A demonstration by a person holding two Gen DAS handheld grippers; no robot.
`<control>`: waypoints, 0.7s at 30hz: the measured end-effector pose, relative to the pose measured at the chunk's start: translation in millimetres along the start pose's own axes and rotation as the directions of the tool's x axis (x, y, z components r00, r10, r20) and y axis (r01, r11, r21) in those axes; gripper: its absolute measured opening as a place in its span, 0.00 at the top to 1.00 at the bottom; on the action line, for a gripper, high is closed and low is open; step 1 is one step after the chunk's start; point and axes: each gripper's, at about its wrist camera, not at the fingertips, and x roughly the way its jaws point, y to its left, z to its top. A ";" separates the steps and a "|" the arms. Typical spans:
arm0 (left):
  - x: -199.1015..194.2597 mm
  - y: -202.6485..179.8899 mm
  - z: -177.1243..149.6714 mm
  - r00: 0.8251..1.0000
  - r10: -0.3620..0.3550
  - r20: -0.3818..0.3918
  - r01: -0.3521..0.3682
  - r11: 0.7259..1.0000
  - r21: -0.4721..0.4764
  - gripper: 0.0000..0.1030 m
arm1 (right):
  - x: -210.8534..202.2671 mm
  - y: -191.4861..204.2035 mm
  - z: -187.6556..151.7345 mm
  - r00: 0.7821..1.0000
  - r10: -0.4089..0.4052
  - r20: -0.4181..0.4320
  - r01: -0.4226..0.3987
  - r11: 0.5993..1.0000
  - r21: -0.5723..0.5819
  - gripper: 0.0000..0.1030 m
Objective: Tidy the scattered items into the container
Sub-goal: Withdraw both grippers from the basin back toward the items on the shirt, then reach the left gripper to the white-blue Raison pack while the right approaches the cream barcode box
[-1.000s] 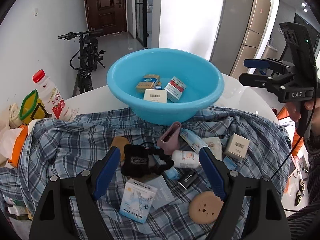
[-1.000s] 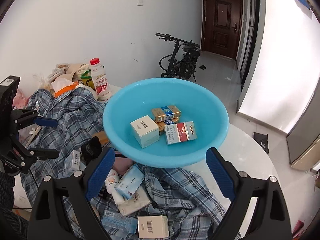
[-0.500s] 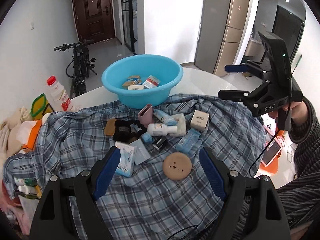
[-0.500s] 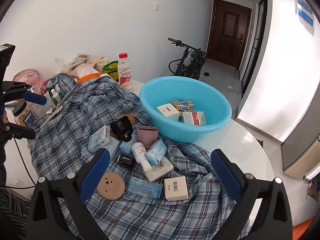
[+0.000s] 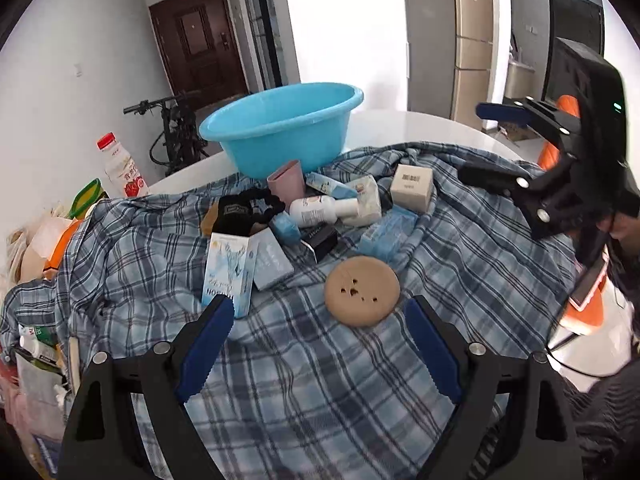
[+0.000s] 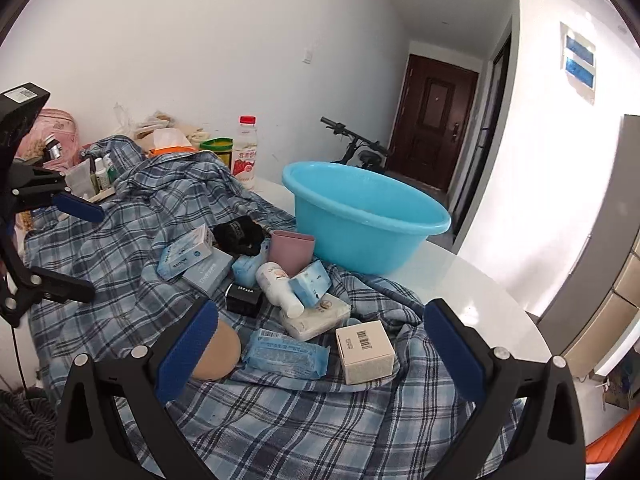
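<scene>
A blue basin (image 5: 280,128) (image 6: 360,236) stands at the far side of the table, its wall hiding the inside. Scattered on the plaid cloth before it are a pink cup (image 5: 286,178), a white bottle (image 5: 316,208), a black glove (image 5: 240,210), a blue-white box (image 5: 228,272), a beige barcode box (image 6: 364,350) and a tan round disc (image 5: 362,291). My left gripper (image 5: 316,320) hovers just short of the disc; its jaws are opening and hold nothing. My right gripper (image 6: 320,320) is open wide above the barcode box and a blue wipes pack (image 6: 286,352), touching neither.
The plaid cloth (image 5: 320,380) covers most of a white round table (image 6: 460,288). A red-capped drink bottle (image 5: 120,168) and bags, jars and small bottles (image 6: 92,168) crowd the wall side. A bicycle (image 6: 360,148) stands behind the basin. A person's hand (image 5: 624,228) holds the right gripper.
Both grippers have drawn back from the basin and sunk toward the cloth, so the boxes inside it are out of sight. Both pairs of jaws stand wider.
</scene>
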 end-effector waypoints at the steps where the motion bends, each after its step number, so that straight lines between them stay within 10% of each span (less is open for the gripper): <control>1: 11.2 -3.7 -1.6 0.999 0.019 0.034 -0.019 1.000 -0.009 0.13 | 0.5 1.5 -6.8 1.000 -0.007 0.004 0.007 1.000 0.029 0.01; 10: 72.3 -6.1 8.3 0.994 0.032 0.105 -0.022 0.995 -0.095 0.13 | 6.2 -3.8 -34.5 0.982 -0.189 -0.002 0.185 0.958 0.219 0.01; 21: 86.6 29.3 37.4 0.991 -0.034 0.133 0.069 0.962 -0.264 0.00 | 33.6 -31.0 -0.3 0.982 -0.185 -0.026 0.187 0.966 0.177 0.01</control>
